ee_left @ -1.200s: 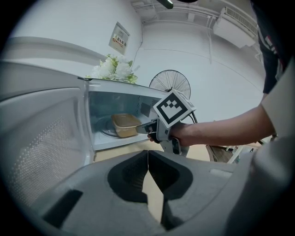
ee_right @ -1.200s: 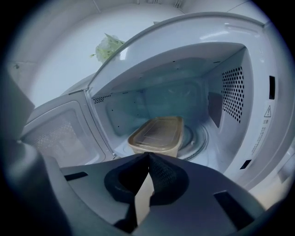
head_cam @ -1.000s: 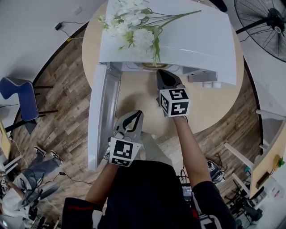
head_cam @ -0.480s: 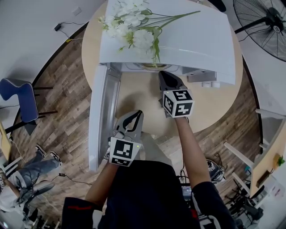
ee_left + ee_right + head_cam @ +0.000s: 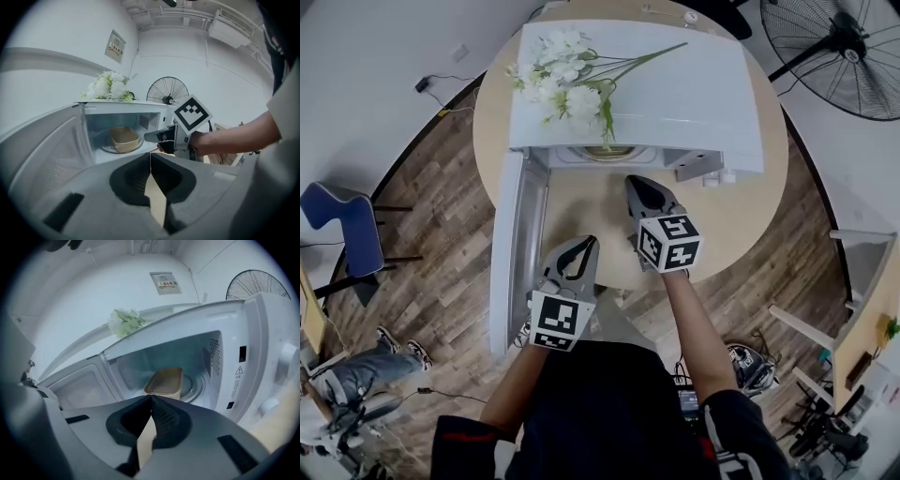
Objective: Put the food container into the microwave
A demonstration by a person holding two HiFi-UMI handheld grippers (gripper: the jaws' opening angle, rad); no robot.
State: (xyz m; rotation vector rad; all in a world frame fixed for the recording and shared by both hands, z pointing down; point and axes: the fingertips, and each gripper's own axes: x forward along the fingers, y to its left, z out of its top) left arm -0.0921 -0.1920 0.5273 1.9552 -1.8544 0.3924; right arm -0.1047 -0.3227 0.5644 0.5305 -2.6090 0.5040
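Note:
The tan food container (image 5: 164, 382) sits on the glass turntable inside the white microwave (image 5: 675, 94); it also shows in the left gripper view (image 5: 124, 138). The microwave door (image 5: 511, 253) hangs open to the left. My right gripper (image 5: 630, 180) is shut and empty, a short way in front of the opening, jaws pointing at the container (image 5: 151, 397). My left gripper (image 5: 586, 242) is shut and empty too, nearer my body beside the door (image 5: 150, 153). From the head view the cavity is mostly hidden under the microwave's top.
White flowers (image 5: 558, 75) lie on top of the microwave. The microwave stands on a round wooden table (image 5: 750, 216). A floor fan (image 5: 844, 56) is at the far right, a blue chair (image 5: 342, 225) at the left, and a person's legs (image 5: 356, 384) at the lower left.
My right gripper has drawn back a little from the microwave opening, still shut. The left gripper has hardly moved. The head view has shifted slightly.

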